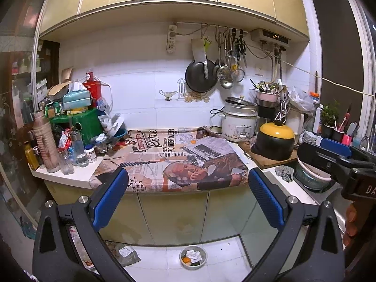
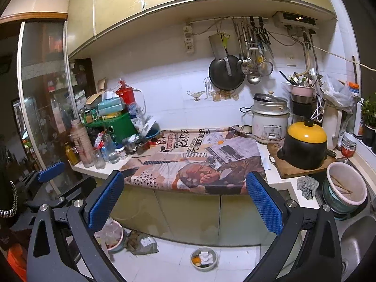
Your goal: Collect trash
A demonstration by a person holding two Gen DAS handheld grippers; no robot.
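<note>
Both the left gripper (image 1: 188, 183) and right gripper (image 2: 185, 185) hold their jaws wide apart and empty, well back from the desk (image 2: 277, 181). A small orange scrap (image 2: 220, 142) lies on its printed cloth (image 2: 188, 162). Below, a floor bowl (image 2: 204, 258) holds peelings and tissue. Whether collecting is starting or nearly finished cannot be told.
</note>
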